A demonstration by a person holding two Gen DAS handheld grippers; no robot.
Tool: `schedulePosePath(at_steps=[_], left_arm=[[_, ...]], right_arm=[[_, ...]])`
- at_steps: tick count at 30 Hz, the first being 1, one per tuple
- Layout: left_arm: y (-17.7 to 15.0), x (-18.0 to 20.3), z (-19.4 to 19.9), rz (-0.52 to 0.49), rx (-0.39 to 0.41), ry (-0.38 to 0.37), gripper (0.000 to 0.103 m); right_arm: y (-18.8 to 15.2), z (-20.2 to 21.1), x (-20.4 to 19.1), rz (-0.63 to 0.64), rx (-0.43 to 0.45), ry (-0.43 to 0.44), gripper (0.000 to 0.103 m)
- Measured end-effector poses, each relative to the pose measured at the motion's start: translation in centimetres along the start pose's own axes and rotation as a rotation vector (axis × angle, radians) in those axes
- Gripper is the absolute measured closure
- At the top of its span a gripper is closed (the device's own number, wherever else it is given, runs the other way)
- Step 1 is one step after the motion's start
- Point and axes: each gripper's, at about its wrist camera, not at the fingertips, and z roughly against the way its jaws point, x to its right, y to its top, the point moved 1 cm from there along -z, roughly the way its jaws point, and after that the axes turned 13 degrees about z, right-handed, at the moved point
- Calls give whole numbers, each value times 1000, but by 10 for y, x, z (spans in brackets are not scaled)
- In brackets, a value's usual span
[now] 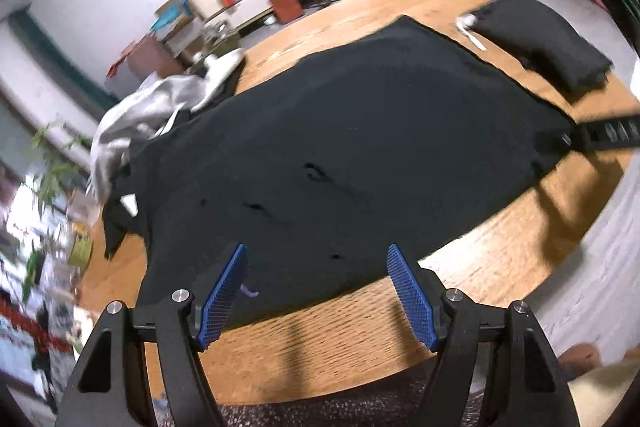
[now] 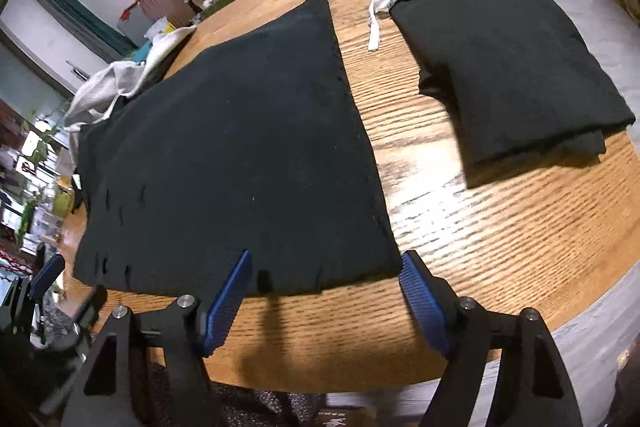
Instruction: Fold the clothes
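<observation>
A black garment lies spread flat on the round wooden table; it also shows in the right wrist view. My left gripper is open and empty, its blue pads just above the garment's near edge. My right gripper is open and empty at the garment's near right corner. The right gripper's finger shows at the far right in the left wrist view. The left gripper shows at the left edge in the right wrist view.
A folded black garment lies on the table's right side, with a white strip beside it. A grey and white clothes pile sits at the table's far left. Shelves, boxes and chairs stand beyond the table.
</observation>
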Motion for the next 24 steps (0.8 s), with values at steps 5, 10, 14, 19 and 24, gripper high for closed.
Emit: schedulePosePath(at_steps=[5, 10, 14, 19, 24], left_arm=[[-5, 23, -2, -54, 60, -59, 30], [-3, 58, 1, -154, 147, -104, 30], [8, 87, 5, -188, 234, -176, 30], [20, 122, -4, -226, 289, -188, 30], [32, 139, -14, -218, 339, -166, 78]], right_arm=[[9, -9, -2, 28, -1, 40, 83], [16, 5, 13, -35, 42, 197, 89], [21, 18, 11, -29, 70, 251, 89], [28, 35, 8, -22, 104, 317, 89], [27, 37, 17, -49, 106, 358, 89]])
